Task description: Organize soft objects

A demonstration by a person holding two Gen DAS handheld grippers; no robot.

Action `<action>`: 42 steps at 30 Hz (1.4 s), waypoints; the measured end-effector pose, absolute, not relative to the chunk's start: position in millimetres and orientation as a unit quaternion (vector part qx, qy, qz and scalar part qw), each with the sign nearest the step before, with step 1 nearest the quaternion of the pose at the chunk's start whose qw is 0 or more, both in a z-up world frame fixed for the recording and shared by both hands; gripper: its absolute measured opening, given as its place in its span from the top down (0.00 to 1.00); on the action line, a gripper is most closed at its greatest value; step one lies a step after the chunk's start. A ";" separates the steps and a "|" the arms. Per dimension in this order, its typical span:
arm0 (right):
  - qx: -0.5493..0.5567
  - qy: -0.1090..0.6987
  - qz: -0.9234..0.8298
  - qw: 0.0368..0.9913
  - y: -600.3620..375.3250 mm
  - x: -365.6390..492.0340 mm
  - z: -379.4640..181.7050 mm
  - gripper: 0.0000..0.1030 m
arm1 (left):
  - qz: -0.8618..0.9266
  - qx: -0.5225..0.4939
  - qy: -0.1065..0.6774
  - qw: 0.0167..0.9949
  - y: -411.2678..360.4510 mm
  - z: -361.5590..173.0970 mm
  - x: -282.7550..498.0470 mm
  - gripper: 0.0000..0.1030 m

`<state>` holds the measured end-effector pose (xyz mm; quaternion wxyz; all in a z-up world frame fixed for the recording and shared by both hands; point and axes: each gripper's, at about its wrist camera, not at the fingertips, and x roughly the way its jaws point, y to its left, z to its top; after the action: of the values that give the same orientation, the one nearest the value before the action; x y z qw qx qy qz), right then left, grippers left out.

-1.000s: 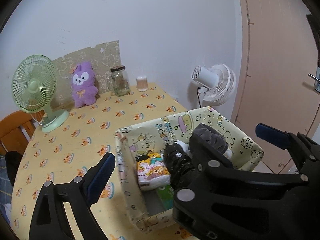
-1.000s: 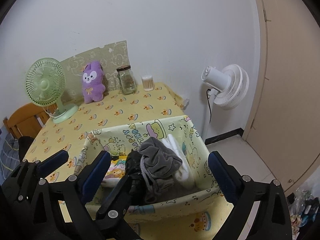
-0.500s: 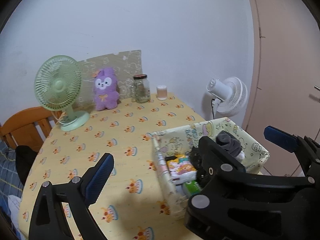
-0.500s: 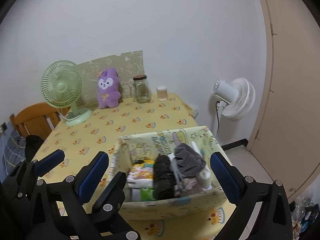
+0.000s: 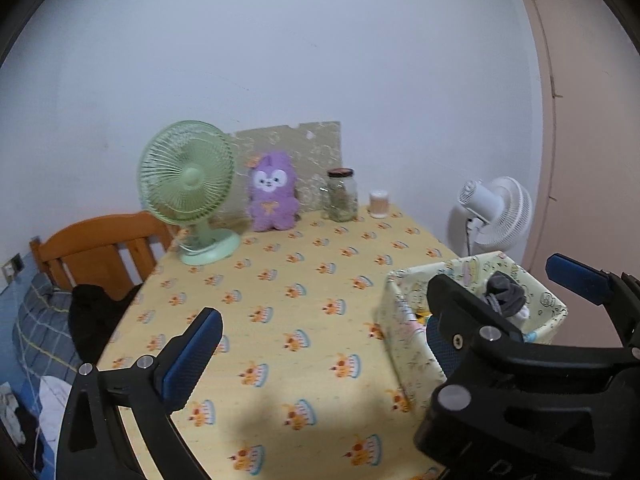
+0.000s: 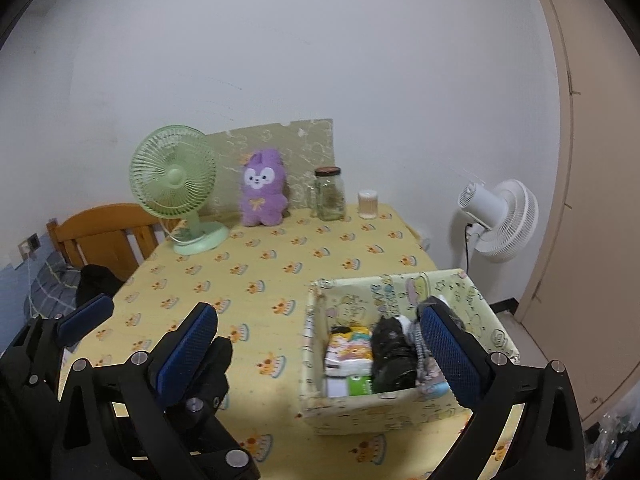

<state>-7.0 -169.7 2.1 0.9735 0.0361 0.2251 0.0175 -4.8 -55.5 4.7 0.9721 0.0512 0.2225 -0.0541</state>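
Both tongs (image 6: 316,354) are pulling back from the fabric bin (image 6: 404,406), spread apart and empty; you're wanting the purple plush (image 6: 262,188) next, so squeeze mid-body.

Both grippers (image 5: 384,304) (image 6: 320,344) agape, empty

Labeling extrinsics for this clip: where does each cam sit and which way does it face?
Left wrist: on the left gripper, raised over the near table edge, facing the far wall; own blue-padded fingers spread open, right gripper body at lower right.
Right wrist: on the right gripper, beside it, same heading, looking down into the fabric box; own fingers open, left gripper at lower left.
Shared: fabric box, purple plush, green fan, glass jar, white fan, yellow tablecloth.
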 end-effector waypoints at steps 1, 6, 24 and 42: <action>0.035 0.223 0.019 0.974 -166.9 -8.4 3.5 0.00 | -0.050 0.050 0.220 0.973 -51.9 6.4 -7.6 0.00; 0.024 0.212 0.031 0.976 -151.3 -15.7 9.2 0.00 | -0.039 0.043 0.212 0.976 -35.7 9.3 -18.5 0.00; 0.022 0.193 0.052 0.980 -129.5 -33.1 16.1 0.00 | 0.001 0.026 0.201 0.979 -2.0 14.2 -35.6 0.00; 0.028 0.180 0.045 0.982 -140.4 -38.9 20.3 0.00 | 0.006 0.010 0.203 0.979 -1.0 16.4 -40.2 0.00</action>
<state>-38.9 -140.4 20.3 0.9823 0.0283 0.1797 0.0451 -40.2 -1.0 16.4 0.9791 0.0095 0.2031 0.0058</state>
